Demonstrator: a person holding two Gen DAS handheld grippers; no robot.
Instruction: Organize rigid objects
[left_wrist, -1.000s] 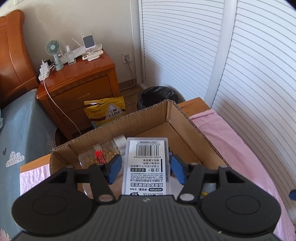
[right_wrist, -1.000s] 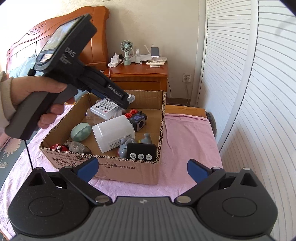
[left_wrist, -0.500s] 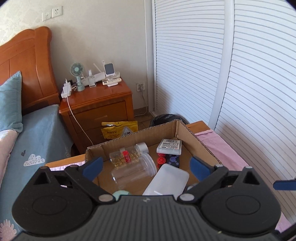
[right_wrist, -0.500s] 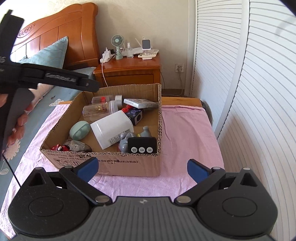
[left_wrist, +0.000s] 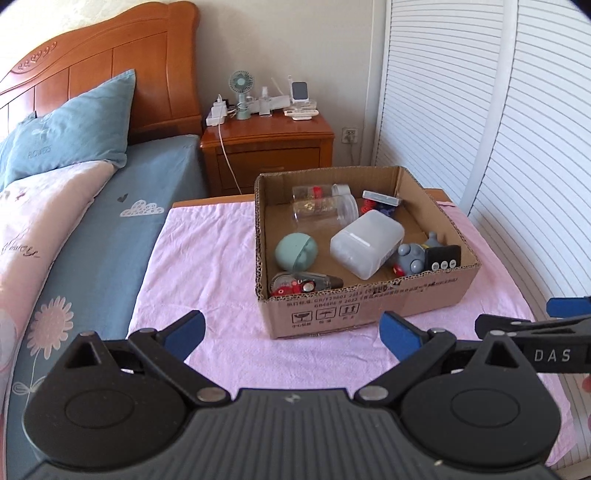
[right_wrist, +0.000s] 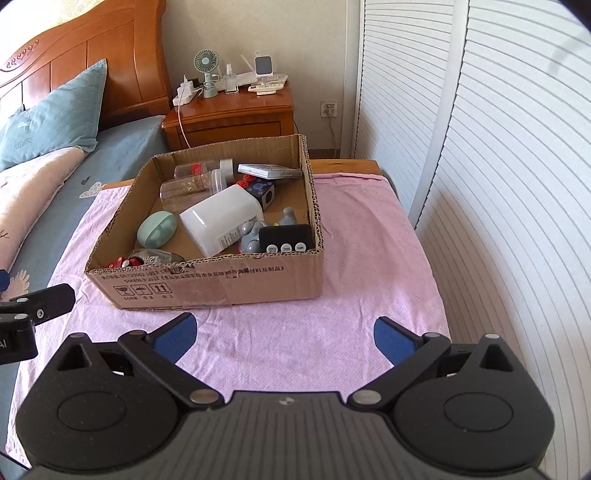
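One cardboard box is counted, holding two clear jars, one white container, one mint-green case, one black timer, one grey toy and one flat labelled box

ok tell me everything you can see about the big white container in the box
The white container is a translucent, frosted plastic tub with rounded corners, lying tipped on its side in the middle of the cardboard box. A printed label shows on its lower face. Its far end leans against the dark cube with red knobs; the grey toy sits against its near right side. Neither claw touches it.
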